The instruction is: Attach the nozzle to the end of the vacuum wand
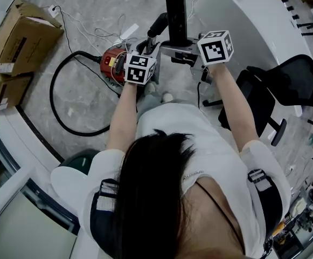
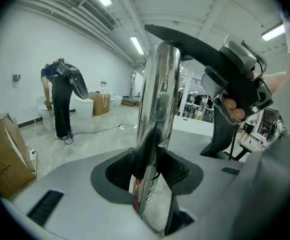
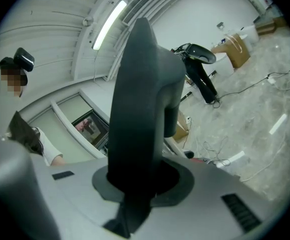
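The chrome vacuum wand [image 2: 157,114] stands upright between the jaws of my left gripper [image 2: 152,181], which is shut on it. In the head view my left gripper [image 1: 152,48] is just right of the red vacuum canister [image 1: 112,63]. The long black nozzle [image 3: 140,94] is clamped in my right gripper [image 3: 137,184]. From the left gripper view the nozzle [image 2: 199,46] arches over the wand's top end, with my right gripper [image 2: 237,91] on it at the right. From above, the black nozzle [image 1: 175,9] rises between my right gripper [image 1: 182,54] and the left one.
A black hose [image 1: 56,99] loops from the canister across the marble floor. Cardboard boxes [image 1: 16,42] lie at the left and a black office chair [image 1: 285,85] stands at the right. White cables [image 1: 91,34] trail on the floor. A person [image 2: 62,101] bends over far off.
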Motion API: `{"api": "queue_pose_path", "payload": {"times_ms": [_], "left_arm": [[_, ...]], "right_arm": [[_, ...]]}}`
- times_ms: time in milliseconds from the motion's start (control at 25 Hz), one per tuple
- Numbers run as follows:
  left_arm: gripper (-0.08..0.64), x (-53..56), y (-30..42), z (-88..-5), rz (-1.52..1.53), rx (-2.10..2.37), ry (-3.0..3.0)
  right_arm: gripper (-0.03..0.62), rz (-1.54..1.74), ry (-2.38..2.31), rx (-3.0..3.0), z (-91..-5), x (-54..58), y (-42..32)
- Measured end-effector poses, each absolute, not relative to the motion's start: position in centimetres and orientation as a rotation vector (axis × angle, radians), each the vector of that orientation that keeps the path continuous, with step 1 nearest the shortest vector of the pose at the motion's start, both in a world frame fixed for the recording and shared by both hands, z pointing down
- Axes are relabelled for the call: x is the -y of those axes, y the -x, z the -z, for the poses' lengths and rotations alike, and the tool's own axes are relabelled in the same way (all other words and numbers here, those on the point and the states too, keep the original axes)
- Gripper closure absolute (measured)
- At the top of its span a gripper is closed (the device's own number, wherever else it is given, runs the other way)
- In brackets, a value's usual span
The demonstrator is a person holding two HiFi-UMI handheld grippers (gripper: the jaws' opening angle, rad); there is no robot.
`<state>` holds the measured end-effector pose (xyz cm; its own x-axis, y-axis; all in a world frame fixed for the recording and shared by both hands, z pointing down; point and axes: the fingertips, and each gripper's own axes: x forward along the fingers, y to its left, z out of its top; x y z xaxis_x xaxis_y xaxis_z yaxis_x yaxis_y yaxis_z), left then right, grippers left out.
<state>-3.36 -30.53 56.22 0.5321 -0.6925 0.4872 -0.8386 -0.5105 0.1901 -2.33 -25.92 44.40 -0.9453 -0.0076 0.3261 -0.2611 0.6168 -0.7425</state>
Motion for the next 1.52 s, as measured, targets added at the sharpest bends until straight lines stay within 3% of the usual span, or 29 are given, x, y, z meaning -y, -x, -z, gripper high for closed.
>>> {"api": "queue_pose_path", "payload": {"times_ms": [280, 1520], "left_arm": [[0.408, 30.4, 3.3, -56.2, -0.494, 1.250, -2.375], [0.408, 30.4, 2.9, -56.3, -0.491, 1.207, -2.391]], "right_arm": [[0.512, -1.273, -0.097, 2.541, -43.9, 25.6, 2.6], [0.514, -0.664, -0.060, 2.430, -45.0, 24.3, 2.3]]}}
